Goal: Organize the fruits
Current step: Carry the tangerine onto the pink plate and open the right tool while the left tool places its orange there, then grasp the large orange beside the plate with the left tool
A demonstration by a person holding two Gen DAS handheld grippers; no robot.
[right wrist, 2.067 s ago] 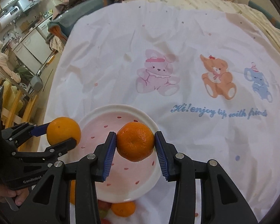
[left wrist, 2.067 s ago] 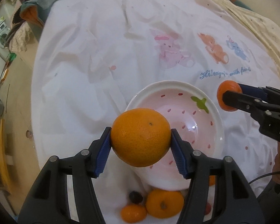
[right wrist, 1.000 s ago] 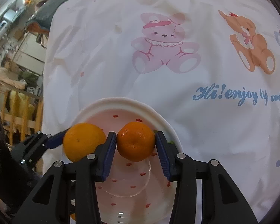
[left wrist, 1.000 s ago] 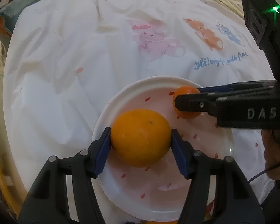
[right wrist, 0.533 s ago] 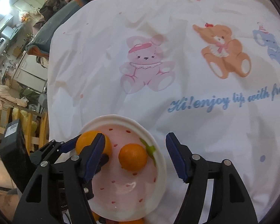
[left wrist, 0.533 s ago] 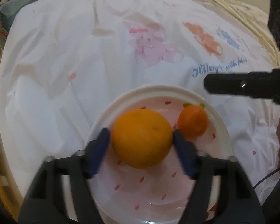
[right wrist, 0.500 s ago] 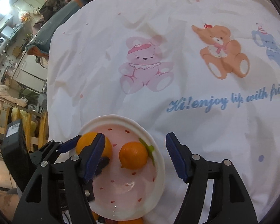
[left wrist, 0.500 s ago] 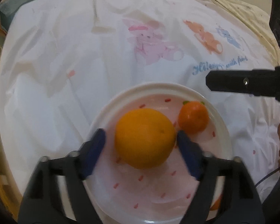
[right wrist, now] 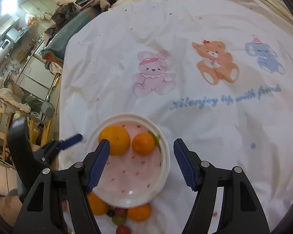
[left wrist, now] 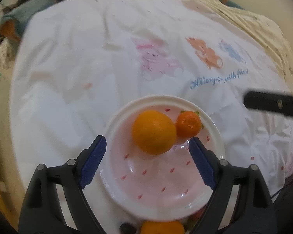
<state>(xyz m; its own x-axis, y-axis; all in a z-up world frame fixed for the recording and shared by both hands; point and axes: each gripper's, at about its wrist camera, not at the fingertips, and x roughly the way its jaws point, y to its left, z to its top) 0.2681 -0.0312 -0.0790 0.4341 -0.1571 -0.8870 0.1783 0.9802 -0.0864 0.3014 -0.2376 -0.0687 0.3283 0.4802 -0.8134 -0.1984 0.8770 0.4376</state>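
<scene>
Two oranges sit in the pink plate.

Both the left gripper [left wrist: 147,152] and the right gripper [right wrist: 140,158] have fingers spread wide and hold nothing. The plate [right wrist: 162,173] holds a big orange [left wrist: 154,132] touching a small orange [left wrist: 188,124]. More fruit [right wrist: 139,212] lies just beside its near rim. Farther off, the white cloth [right wrist: 185,29] shows cartoon bears.
</scene>
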